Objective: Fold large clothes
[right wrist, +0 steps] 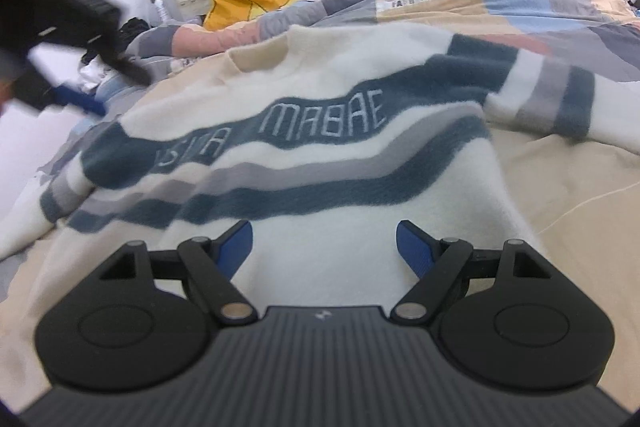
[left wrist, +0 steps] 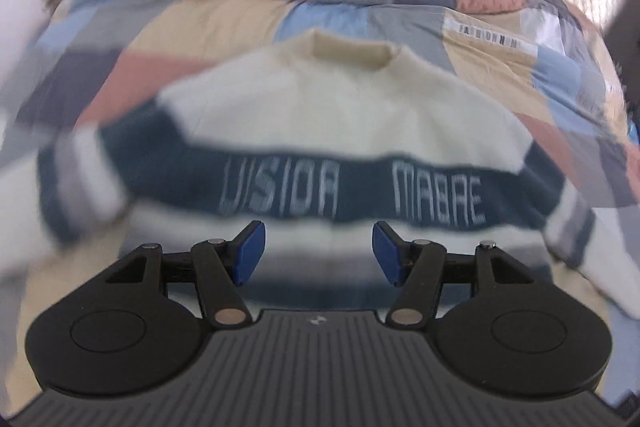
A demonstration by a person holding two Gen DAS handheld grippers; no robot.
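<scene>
Your left gripper [right wrist: 80,99], upper left of right view: blurred, off sweater, jaws apart, empty. Sweater [right wrist: 332,131] mid-frame, front up, spread on bed [right wrist: 568,187], likely for sleeve folds. Your right gripper [right wrist: 324,247], lower centre: wide, empty over hem.

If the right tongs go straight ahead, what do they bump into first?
Probably the fluffy white sweater with blue and grey stripes, lying flat on the bed. The open right tongs point down at its plain white lower part, though depth is hard to judge.
</scene>
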